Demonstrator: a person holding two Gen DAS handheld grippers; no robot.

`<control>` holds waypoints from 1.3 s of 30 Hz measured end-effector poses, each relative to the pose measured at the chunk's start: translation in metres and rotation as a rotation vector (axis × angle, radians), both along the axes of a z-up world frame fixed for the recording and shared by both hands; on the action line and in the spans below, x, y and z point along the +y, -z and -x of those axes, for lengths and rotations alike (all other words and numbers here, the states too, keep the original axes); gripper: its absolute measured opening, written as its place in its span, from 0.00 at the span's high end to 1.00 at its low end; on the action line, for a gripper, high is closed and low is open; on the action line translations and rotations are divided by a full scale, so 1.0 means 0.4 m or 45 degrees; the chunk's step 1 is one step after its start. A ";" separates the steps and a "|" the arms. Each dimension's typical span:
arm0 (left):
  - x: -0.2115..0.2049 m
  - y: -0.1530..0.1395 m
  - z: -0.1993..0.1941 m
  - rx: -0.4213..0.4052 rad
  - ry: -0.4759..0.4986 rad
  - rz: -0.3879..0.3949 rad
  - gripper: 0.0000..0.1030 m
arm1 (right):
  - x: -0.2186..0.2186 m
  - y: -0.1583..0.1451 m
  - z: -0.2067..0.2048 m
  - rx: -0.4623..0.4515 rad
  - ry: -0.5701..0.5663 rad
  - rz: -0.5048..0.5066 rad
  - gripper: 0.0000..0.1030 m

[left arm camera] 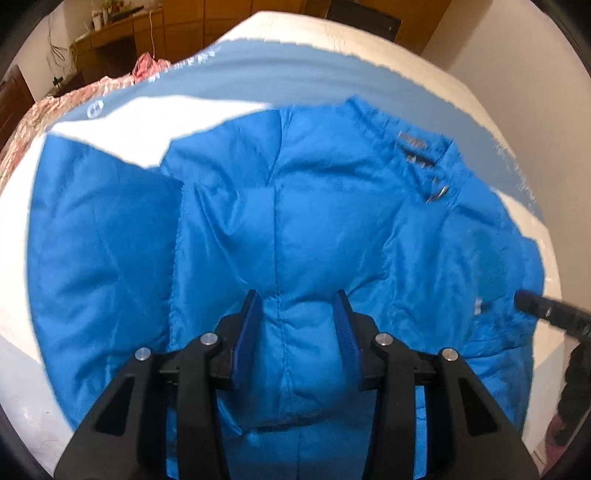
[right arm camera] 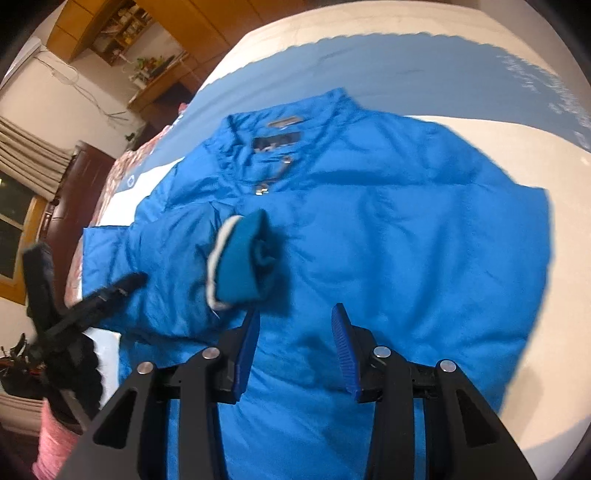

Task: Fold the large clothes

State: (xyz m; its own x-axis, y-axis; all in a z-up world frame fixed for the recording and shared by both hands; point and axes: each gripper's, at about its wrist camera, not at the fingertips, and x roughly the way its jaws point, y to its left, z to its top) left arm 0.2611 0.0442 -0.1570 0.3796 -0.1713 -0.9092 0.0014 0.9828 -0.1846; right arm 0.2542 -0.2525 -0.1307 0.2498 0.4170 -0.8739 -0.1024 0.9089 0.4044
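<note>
A bright blue padded jacket lies spread on the bed, its collar and label toward the far right. My left gripper hovers close over its lower middle, open, with puffy fabric bulging between the blue pads but not pinched. In the right wrist view the same jacket has one sleeve folded across its body, ending in a white-edged cuff. My right gripper stands open just in front of that cuff, holding nothing. Each gripper shows in the other's view: the right gripper and the left gripper.
The bed sheet is white with a wide blue band. A pink patterned quilt lies along the bed's left side. Wooden cabinets and a shelf stand behind, and a window is at the left.
</note>
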 end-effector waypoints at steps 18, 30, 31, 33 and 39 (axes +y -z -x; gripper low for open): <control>0.008 -0.068 0.014 -0.060 -0.009 0.096 0.61 | 0.067 0.038 -0.052 0.014 -0.059 -0.081 0.91; 0.031 -0.069 -0.024 -0.081 -0.049 0.040 0.63 | -0.276 -0.058 0.038 -0.083 0.275 0.053 0.91; 0.031 -0.047 -0.030 -0.057 -0.048 0.046 0.63 | -0.298 -0.048 0.047 -0.069 0.302 0.059 0.91; 0.030 -0.026 -0.032 -0.044 -0.052 0.038 0.64 | -0.321 -0.022 0.053 -0.035 0.323 0.038 0.91; 0.026 0.003 -0.039 -0.045 -0.030 -0.004 0.63 | -0.306 0.081 0.054 0.048 0.326 0.045 0.90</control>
